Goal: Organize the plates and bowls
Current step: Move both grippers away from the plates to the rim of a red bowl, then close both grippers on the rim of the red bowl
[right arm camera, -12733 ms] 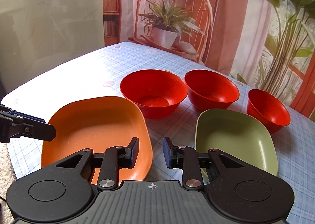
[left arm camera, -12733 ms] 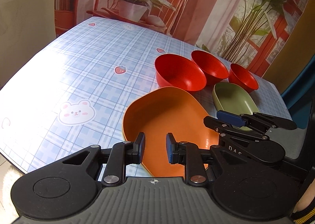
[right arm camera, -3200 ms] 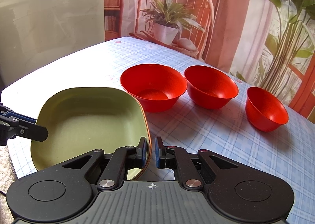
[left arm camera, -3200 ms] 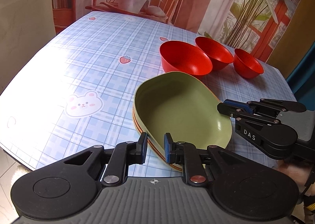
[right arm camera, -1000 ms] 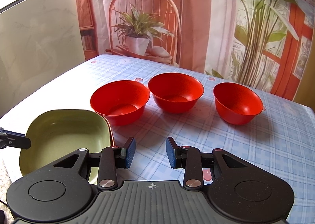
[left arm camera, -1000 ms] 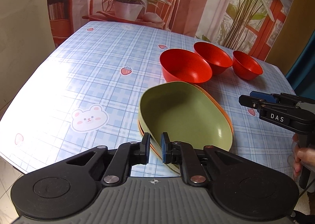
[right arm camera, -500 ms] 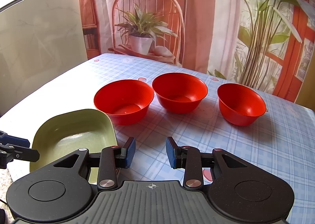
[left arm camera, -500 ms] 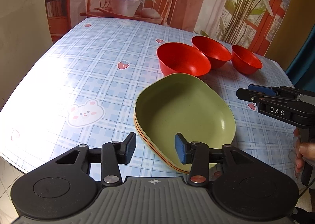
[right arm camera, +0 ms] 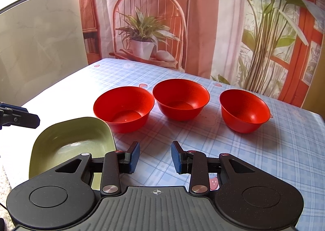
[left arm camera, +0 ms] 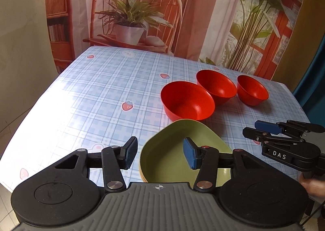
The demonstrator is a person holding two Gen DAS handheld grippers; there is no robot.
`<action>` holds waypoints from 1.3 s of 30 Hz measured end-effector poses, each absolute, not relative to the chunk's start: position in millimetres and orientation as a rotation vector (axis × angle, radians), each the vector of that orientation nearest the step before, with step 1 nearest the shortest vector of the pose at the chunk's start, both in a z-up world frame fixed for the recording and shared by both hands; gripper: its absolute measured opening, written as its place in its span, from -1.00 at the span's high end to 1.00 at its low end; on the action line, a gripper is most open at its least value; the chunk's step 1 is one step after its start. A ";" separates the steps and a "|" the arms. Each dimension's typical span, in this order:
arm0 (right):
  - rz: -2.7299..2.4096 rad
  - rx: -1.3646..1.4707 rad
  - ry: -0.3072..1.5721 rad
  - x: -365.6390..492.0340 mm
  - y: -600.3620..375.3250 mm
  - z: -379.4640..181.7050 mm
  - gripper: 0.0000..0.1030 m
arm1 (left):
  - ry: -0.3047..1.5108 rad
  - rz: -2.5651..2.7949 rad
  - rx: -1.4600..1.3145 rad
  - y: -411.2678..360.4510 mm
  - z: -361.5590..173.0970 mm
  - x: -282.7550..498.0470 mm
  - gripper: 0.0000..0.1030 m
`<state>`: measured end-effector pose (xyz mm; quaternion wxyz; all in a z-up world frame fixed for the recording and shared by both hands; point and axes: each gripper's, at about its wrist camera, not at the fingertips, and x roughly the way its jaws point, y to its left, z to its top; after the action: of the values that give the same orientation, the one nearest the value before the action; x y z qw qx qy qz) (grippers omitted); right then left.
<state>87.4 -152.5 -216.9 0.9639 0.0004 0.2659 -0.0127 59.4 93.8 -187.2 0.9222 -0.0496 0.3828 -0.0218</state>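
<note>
Green plate (left arm camera: 172,149) sits nested on orange plate (left arm camera: 141,174), near desk (left arm camera: 91,92) front edge. My left claw (left arm camera: 160,152) just opened, jaws released, straddling green plate's near rim, pads clear. My right claw (right arm camera: 155,157) parted, grasping nothing, over bare cloth beside plate stack. Three red bowls (right arm camera: 122,107) (right arm camera: 180,101) (right arm camera: 244,110) in row behind, unstacked.

Three bowls (right arm camera: 124,109) (right arm camera: 180,102) (right arm camera: 244,111) were red. The plate (left arm camera: 170,149) was olive green, with an orange edge showing beneath it. The tablecloth (left arm camera: 97,92) was pale blue plaid with pink strawberries. The pads (right arm camera: 134,156) were blue.
</note>
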 end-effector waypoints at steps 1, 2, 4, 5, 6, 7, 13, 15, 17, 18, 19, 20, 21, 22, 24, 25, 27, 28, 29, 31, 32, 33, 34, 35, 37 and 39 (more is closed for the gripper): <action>-0.028 0.001 0.538 88.5 -153.3 -217.1 0.38 | 0.783 -0.047 -0.100 93.4 -186.1 62.5 -0.01; -0.029 0.002 0.538 90.0 -154.2 -217.0 0.38 | 0.780 -0.048 -0.097 92.9 -185.5 66.1 -0.01; -0.030 0.008 0.540 93.8 -156.0 -216.9 0.38 | 0.777 -0.054 -0.092 92.4 -185.2 71.6 -0.01; -0.029 0.011 0.540 95.5 -156.9 -216.7 0.38 | 0.776 -0.058 -0.091 92.4 -185.4 75.0 -0.01; -0.028 0.016 0.540 97.4 -158.1 -216.7 0.38 | 0.776 -0.062 -0.089 92.2 -185.6 77.7 -0.01; -0.027 0.024 0.541 99.3 -159.4 -216.7 0.38 | 0.777 -0.064 -0.088 92.3 -186.0 80.3 -0.01; -0.024 0.055 0.544 111.0 -167.5 -217.3 0.23 | 0.777 -0.079 -0.077 93.0 -187.5 99.6 -0.01; -0.029 0.060 0.542 115.1 -170.8 -217.5 0.22 | 0.777 -0.083 -0.076 93.4 -187.9 105.6 -0.01; -0.034 0.064 0.541 118.7 -173.9 -217.4 0.22 | 0.779 -0.084 -0.076 93.9 -188.2 111.5 -0.01; -0.037 0.066 0.540 120.5 -175.7 -217.5 0.22 | 0.780 -0.083 -0.075 94.5 -188.3 115.5 -0.01; -0.040 0.070 0.539 122.8 -177.9 -217.6 0.22 | 0.780 -0.084 -0.073 94.6 -188.7 118.8 -0.01; -0.041 0.073 0.540 124.5 -179.3 -217.5 0.22 | 0.781 -0.085 -0.072 94.3 -189.1 121.8 -0.01; -0.043 0.075 0.540 126.2 -180.3 -217.4 0.21 | 0.783 -0.087 -0.072 94.0 -189.5 124.7 -0.01; -0.045 0.077 0.540 128.0 -181.7 -217.4 0.21 | 0.784 -0.089 -0.073 93.6 -190.0 127.6 0.00; -0.049 0.079 0.542 131.9 -184.4 -217.4 0.21 | 0.787 -0.094 -0.071 92.3 -190.9 133.8 0.00; -0.051 0.080 0.544 133.9 -185.4 -217.7 0.21 | 0.788 -0.096 -0.070 91.5 -191.5 136.1 0.00; -0.052 0.080 0.547 137.6 -187.2 -217.8 0.20 | 0.792 -0.101 -0.069 89.8 -193.1 142.1 0.00; -0.053 0.079 0.549 139.1 -187.6 -218.1 0.20 | 0.793 -0.103 -0.069 89.3 -193.7 144.3 0.00; -0.053 0.078 0.550 140.6 -188.0 -218.6 0.20 | 0.794 -0.108 -0.070 88.8 -194.6 146.9 0.00; -0.054 0.077 0.553 143.7 -188.5 -219.3 0.20 | 0.798 -0.114 -0.069 87.3 -196.5 151.4 0.00; -0.055 0.077 0.554 145.4 -188.8 -219.7 0.20 | 0.801 -0.117 -0.068 87.0 -197.3 154.0 0.00; -0.056 0.076 0.556 147.2 -189.1 -220.1 0.20 | 0.804 -0.121 -0.067 86.7 -198.1 157.0 0.00; -0.056 0.077 0.558 148.7 -189.6 -220.0 0.20 | 0.807 -0.123 -0.067 86.3 -199.1 159.5 0.00; -0.057 0.077 0.560 150.4 -189.9 -220.3 0.20 | 0.809 -0.126 -0.067 86.2 -200.0 161.2 0.00; -0.058 0.076 0.563 153.3 -190.7 -221.2 0.20 | 0.813 -0.133 -0.067 85.9 -201.6 165.9 0.00; -0.060 0.077 0.568 156.4 -191.5 -222.1 0.20 | 0.817 -0.139 -0.071 86.6 -203.4 169.9 0.00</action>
<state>156.4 -191.5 -222.1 0.9588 0.0379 0.2801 -0.0298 169.9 86.6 -203.4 0.9148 -0.0344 0.3968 -0.0677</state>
